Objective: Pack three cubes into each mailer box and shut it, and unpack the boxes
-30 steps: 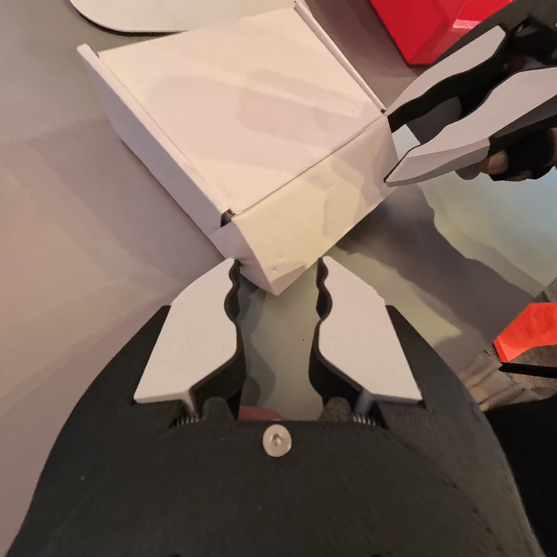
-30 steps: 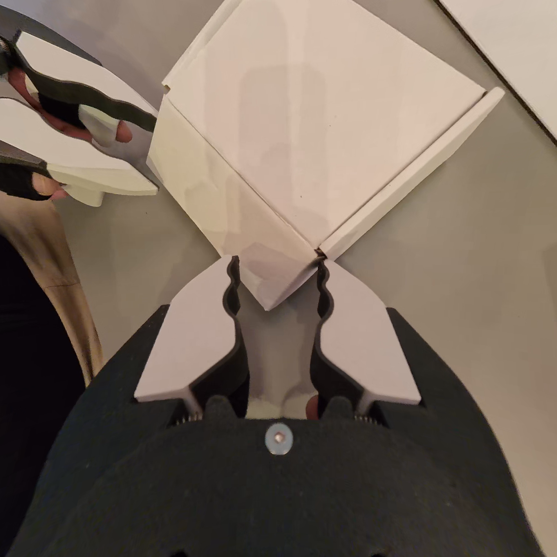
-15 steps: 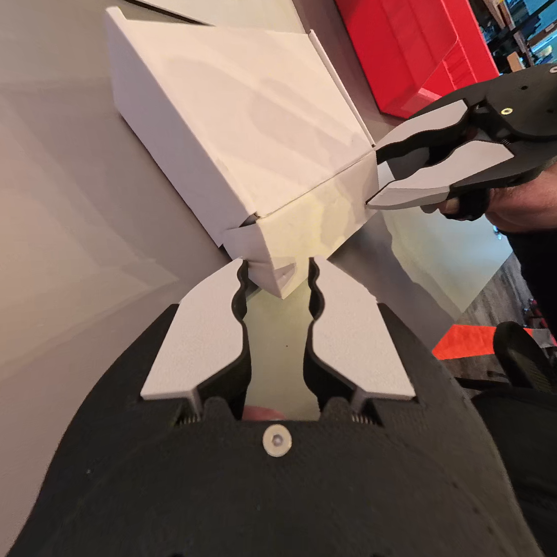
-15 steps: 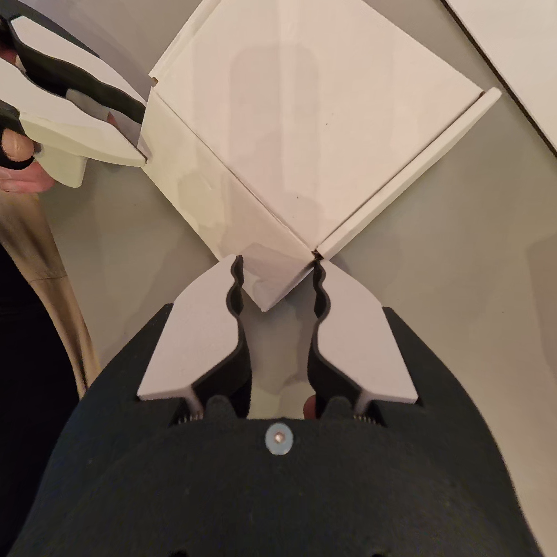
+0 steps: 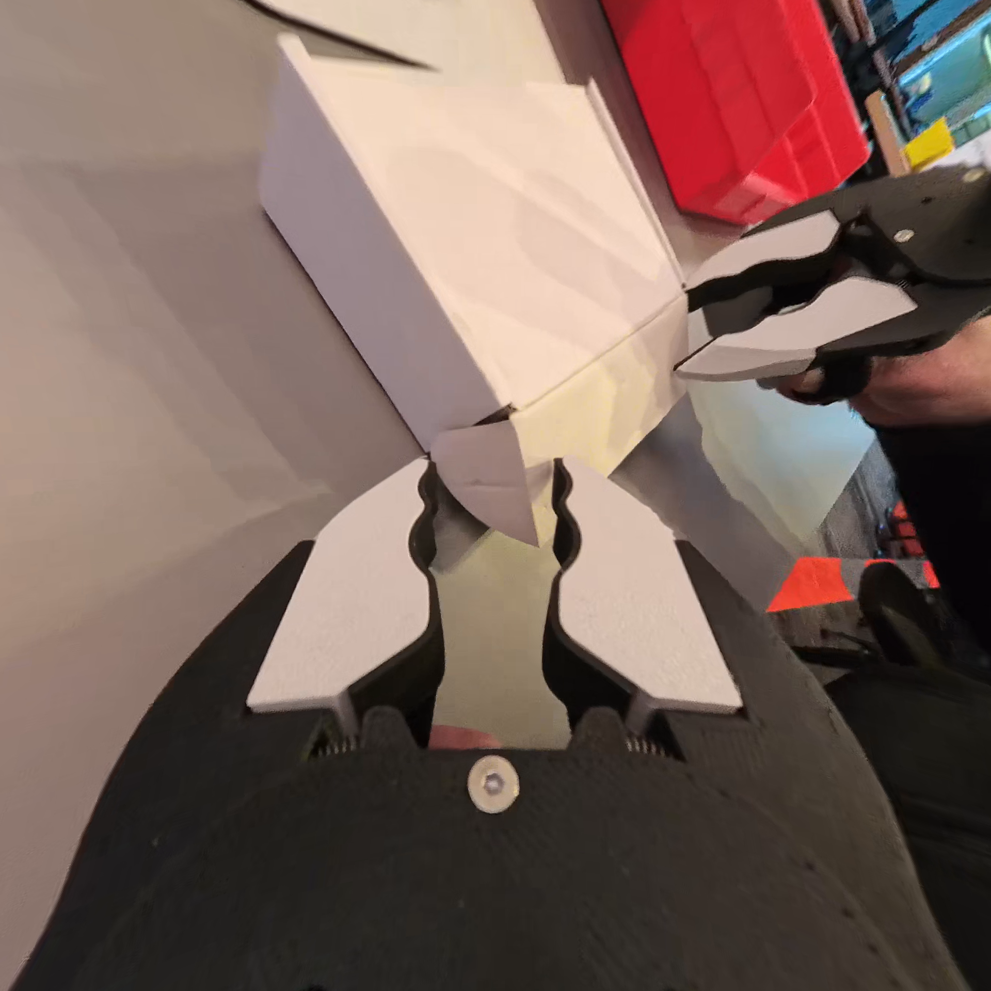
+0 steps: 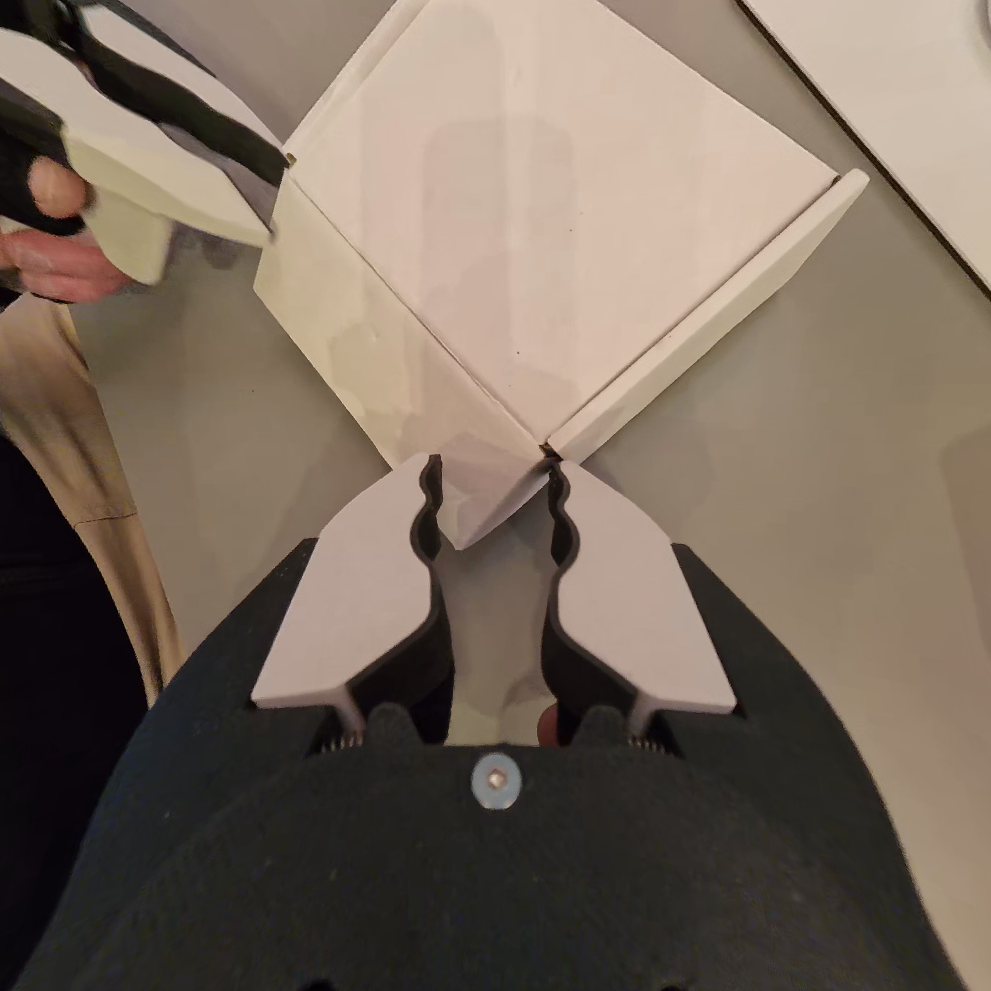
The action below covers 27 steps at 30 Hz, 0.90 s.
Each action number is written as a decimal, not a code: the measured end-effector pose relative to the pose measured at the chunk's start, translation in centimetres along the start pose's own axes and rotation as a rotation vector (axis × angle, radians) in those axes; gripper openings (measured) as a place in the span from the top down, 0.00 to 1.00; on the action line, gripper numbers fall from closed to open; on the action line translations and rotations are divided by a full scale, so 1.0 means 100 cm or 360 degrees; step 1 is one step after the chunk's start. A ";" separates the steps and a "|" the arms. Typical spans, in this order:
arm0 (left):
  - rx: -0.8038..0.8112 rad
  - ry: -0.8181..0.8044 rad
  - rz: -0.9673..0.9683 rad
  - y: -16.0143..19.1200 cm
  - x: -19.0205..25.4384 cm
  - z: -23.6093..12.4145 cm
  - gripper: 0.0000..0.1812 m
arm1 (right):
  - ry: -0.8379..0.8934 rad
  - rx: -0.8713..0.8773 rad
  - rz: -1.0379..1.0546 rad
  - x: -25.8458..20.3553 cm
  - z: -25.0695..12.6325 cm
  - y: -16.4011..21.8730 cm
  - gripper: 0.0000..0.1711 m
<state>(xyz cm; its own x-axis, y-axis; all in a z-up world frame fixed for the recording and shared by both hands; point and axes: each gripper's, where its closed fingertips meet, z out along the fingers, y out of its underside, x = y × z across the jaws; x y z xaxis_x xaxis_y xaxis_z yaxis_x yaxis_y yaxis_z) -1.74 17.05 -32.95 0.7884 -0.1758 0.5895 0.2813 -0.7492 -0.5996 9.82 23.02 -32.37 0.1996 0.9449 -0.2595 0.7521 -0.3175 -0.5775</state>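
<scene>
mailer box (image 6: 536, 204) on table (image 6: 804, 536), a gripper at each near corner.

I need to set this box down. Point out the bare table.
Bare grey table lies right of the white mailer box, up to the white sheet. More lies on its opposite side. Crowded: left gripper, right gripper, red bin.

The white mailer box (image 6: 536, 214) in front of me is shut, its lid flat on top and its front flap folded down. It sits cornerwise on the grey desk (image 6: 804, 536), one front corner pointing at my right side, the other at my left. At the left corner a small side flap (image 5: 490, 485) has sprung out from the seam. In the left wrist view the box looks tilted.
</scene>
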 end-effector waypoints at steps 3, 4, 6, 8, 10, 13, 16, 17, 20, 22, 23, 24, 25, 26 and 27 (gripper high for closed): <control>0.0038 0.0016 -0.0002 -0.001 0.002 0.006 0.78 | 0.0009 0.0004 0.0007 0.001 0.001 0.000 0.78; 0.0039 0.0026 0.0013 -0.001 0.002 0.006 0.78 | 0.0007 0.0007 0.0009 0.001 0.000 0.000 0.78; -0.0002 0.0063 0.0007 0.001 0.004 0.006 0.79 | 0.0007 0.0006 0.0008 0.001 0.001 0.001 0.79; -0.0032 0.0079 0.0000 0.002 0.006 0.006 0.80 | 0.0012 0.0003 0.0004 0.002 0.001 0.000 0.79; -0.0049 0.0097 -0.0040 0.003 0.007 0.006 0.81 | 0.0020 -0.0008 -0.0002 0.003 0.001 0.000 0.79; -0.0089 0.0211 -0.0191 0.006 0.013 0.006 0.82 | 0.0016 -0.0014 -0.0002 0.003 0.001 0.000 0.79; -0.0097 0.0309 -0.0341 0.006 0.017 0.006 0.83 | 0.0013 -0.0018 -0.0002 0.003 0.001 -0.001 0.78; -0.0090 0.0331 -0.0381 0.006 0.018 0.006 0.83 | 0.0015 -0.0020 -0.0004 0.004 0.001 -0.001 0.78; -0.0043 0.0279 -0.0375 0.002 0.013 0.006 0.82 | 0.0015 -0.0026 -0.0009 0.003 0.001 -0.001 0.78; -0.0058 0.0213 -0.0278 0.004 0.015 0.008 0.79 | 0.0015 -0.0023 -0.0005 0.003 0.001 0.000 0.78; -0.0061 0.0182 -0.0249 0.005 0.015 0.008 0.79 | 0.0012 -0.0019 -0.0001 0.003 0.001 0.000 0.78; -0.0053 0.0139 -0.0219 0.005 0.014 0.008 0.77 | 0.0003 -0.0013 0.0007 0.002 0.001 0.000 0.78; -0.0034 0.0110 -0.0203 0.004 0.013 0.007 0.76 | 0.0001 -0.0009 0.0012 0.002 0.001 0.000 0.79; -0.0023 0.0083 -0.0191 0.003 0.012 0.006 0.76 | 0.0006 -0.0008 0.0010 0.003 0.001 0.000 0.79; -0.0015 0.0049 -0.0159 0.004 0.011 0.006 0.77 | 0.0008 -0.0011 0.0007 0.003 0.001 0.000 0.79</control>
<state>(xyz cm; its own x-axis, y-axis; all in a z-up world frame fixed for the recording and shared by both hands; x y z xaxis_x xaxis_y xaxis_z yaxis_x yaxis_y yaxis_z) -0.42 16.96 -32.88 0.7393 -0.1196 0.6626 0.3523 -0.7699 -0.5321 9.80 23.27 -32.49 0.2058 0.9440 -0.2580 0.7558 -0.3209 -0.5708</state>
